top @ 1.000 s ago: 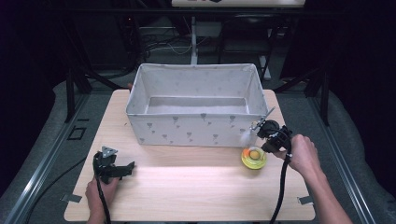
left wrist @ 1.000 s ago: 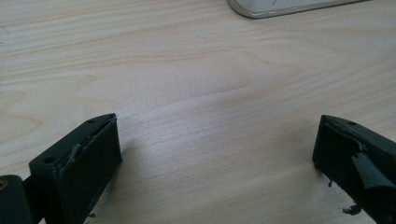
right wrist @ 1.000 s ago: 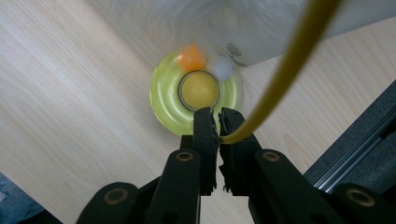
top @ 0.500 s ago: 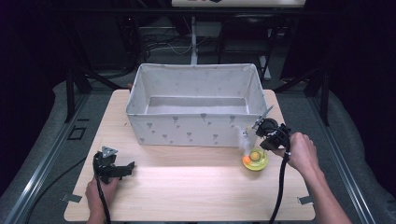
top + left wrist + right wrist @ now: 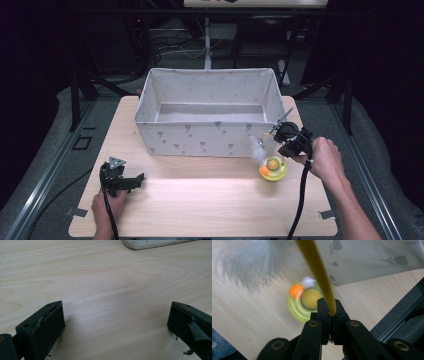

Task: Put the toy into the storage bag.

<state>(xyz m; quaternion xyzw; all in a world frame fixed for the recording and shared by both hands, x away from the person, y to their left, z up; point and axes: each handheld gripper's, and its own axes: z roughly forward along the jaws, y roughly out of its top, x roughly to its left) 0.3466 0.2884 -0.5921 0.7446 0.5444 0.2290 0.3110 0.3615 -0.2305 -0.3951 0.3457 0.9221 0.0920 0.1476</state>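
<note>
No words, numbers or brands can be read; the fabric box (image 5: 210, 137) bears only small printed motifs

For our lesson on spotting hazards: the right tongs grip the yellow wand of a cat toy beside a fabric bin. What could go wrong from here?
1. The right tongs pinch only the thin yellow wand; it might slip or twist.
2. The yellow base sits close to the fabric bin; lifting may snag its wall.
3. The feather dangles loosely and could catch on the bin.

Black hand-held gripper (image 5: 329, 315) — brass-ringed screws, trailing cable
</note>
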